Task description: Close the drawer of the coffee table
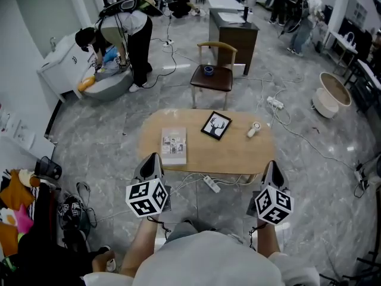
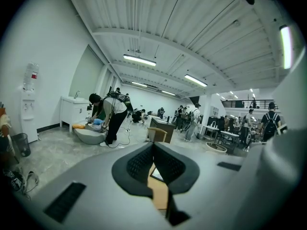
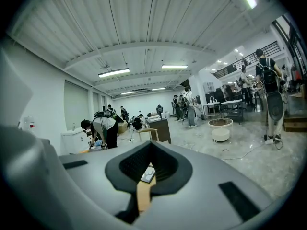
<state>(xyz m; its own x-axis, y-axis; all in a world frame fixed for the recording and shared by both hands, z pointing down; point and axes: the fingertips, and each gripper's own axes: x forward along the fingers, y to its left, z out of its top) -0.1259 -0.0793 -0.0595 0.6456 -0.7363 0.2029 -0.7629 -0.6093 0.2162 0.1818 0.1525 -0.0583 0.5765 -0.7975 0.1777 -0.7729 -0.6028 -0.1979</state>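
Observation:
The oval wooden coffee table (image 1: 235,152) stands on the grey floor just ahead of me, with a book (image 1: 174,145), a black-framed deer picture (image 1: 216,126) and a small white object (image 1: 254,129) on top. I cannot make out its drawer from above. My left gripper (image 1: 153,158) hovers at the table's near left edge and my right gripper (image 1: 272,164) at its near right edge. Both are shut with nothing between the jaws. In the left gripper view the closed left gripper (image 2: 153,145) shows a strip of tabletop (image 2: 159,193) below it. The right gripper (image 3: 150,144) also points over the tabletop (image 3: 142,195).
A white power strip (image 1: 211,184) and cables lie under the table's front edge. Beyond the table stand a wooden chair (image 1: 213,73) and a dark cabinet (image 1: 233,33). A person (image 1: 128,28) bends over at back left. Shoes (image 1: 72,210) and clothes lie at near left, a white tub (image 1: 331,94) at right.

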